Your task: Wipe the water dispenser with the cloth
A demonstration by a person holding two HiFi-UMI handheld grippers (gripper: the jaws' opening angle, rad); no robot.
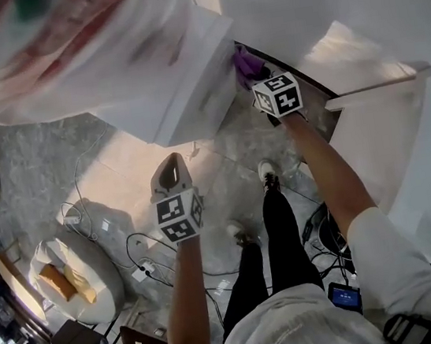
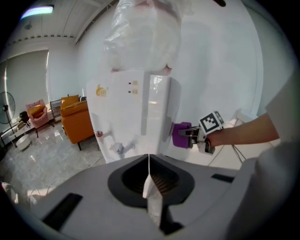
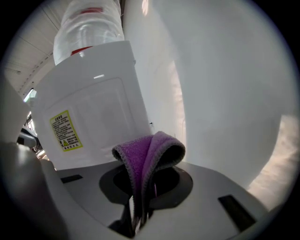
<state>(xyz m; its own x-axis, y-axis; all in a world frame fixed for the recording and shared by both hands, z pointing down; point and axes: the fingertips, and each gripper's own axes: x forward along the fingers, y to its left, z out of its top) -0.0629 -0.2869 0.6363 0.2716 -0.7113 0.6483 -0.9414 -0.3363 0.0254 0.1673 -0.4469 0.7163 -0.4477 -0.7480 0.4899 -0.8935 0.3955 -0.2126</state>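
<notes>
The right gripper's [image 3: 136,216] jaws are clamped together on a folded purple cloth [image 3: 149,157], whose loop stands up out of them. In the head view the cloth meets the rear edge of the white water dispenser [image 1: 188,91], at 3 o'clock of its body. The left gripper's [image 2: 151,199] jaws are closed flat on each other with nothing between, held apart from the dispenser at its 6 o'clock. A water bottle [image 3: 88,29] tops the dispenser, and a yellow label [image 3: 65,130] sits on the panel facing the cloth.
</notes>
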